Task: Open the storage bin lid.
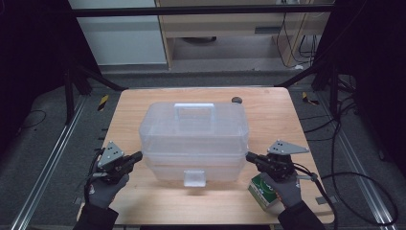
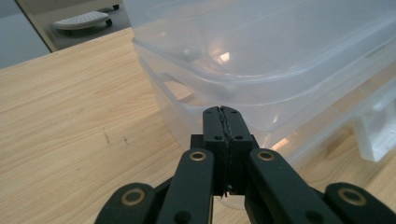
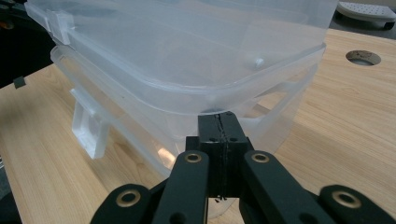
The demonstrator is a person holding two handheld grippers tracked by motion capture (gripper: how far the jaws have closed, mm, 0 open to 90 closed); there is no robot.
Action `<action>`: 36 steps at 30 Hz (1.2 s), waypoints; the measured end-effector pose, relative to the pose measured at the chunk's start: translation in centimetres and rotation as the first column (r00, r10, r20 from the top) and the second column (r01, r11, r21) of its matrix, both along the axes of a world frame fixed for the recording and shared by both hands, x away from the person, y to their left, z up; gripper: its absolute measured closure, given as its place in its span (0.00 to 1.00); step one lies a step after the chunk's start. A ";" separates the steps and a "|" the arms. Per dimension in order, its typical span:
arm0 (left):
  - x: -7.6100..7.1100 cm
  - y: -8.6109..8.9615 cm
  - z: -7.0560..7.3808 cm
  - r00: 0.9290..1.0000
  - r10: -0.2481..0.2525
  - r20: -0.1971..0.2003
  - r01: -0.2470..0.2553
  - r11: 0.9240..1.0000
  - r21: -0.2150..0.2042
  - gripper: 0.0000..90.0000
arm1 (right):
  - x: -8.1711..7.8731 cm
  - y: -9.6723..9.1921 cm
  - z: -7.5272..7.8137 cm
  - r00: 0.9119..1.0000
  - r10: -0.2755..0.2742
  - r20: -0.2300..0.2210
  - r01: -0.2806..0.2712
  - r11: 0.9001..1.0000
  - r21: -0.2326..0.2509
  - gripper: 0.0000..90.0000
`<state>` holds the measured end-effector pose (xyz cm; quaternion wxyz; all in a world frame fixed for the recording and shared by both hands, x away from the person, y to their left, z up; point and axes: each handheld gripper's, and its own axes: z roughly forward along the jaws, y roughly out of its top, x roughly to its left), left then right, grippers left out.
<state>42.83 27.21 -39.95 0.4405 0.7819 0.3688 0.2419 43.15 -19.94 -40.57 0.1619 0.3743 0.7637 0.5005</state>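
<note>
At the lower left of the high view the left gripper (image 1: 139, 155) has its jaws pressed together on nothing and points right at the short left end of the clear plastic storage box (image 1: 194, 141), which sits mid-frame on the wooden table (image 1: 129, 110) with its long axis running left to right. At lower right the right gripper (image 1: 248, 156), equally closed and empty, points left at the opposite end. Both tips sit under the lid's rim (image 2: 243, 100), so neither hand looks nearer.
</note>
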 end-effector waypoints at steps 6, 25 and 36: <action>-0.2 -0.4 0.1 1.000 -0.015 0.014 0.015 1.000 -0.015 1.00 | 0.0 0.0 0.1 1.000 -0.003 0.004 0.003 1.000 0.010 1.00; 0.9 -0.6 1.3 0.998 0.013 0.058 -0.008 0.996 -0.087 1.00 | 0.9 -0.6 1.3 0.999 -0.015 0.033 0.013 0.998 0.068 1.00; 1.4 -0.7 2.0 0.996 0.022 0.090 -0.013 0.995 -0.103 1.00 | 1.5 -0.6 2.1 0.998 -0.017 0.059 0.013 0.998 0.068 1.00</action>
